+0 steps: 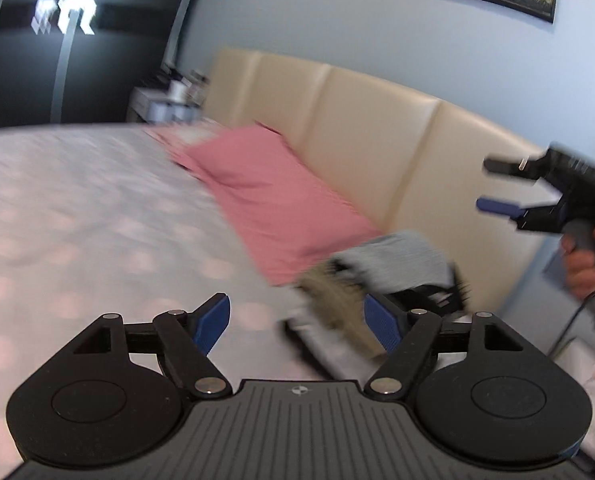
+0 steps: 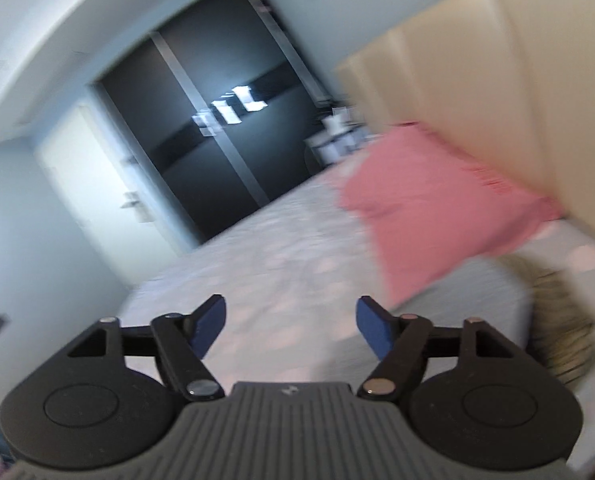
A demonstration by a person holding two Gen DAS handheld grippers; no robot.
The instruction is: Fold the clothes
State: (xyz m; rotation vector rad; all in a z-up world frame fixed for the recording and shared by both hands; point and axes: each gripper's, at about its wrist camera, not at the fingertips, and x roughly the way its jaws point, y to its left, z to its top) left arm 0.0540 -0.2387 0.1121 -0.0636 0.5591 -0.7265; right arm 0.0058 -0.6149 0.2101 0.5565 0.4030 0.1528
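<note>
In my left wrist view, the bedspread [image 1: 77, 208] fills the left half of the frame: a pale, soft sheet with faint pink dots, blurred. My left gripper [image 1: 297, 324] sits at bottom centre, its blue ribbed pads spread wide with nothing between them. Right of centre, the pink pillow [image 1: 265, 200] runs diagonally from upper left to lower right along the padded cream headboard [image 1: 377, 120], smooth cloth, long and flat. At its lower end lies the pile of clothes [image 1: 385, 276]: crumpled grey knit on top, a tan fuzzy piece below, dark bits at the right edge. The pile sits just ahead and right of my left pads, so I judge the left gripper the nearer one. At the far right, my right gripper [image 1: 485, 186] hangs above and right of the pile, held in a hand [image 1: 585, 264], its fingers apart and empty.

In the right wrist view, a dark glossy wardrobe [image 2: 201, 128] stands upper left. My right gripper [image 2: 291, 326] is likewise wide with only bedspread showing between the pads. The pillow lies right of centre, and the tan piece peeks in at the lower right edge, well off the pointing line.
</note>
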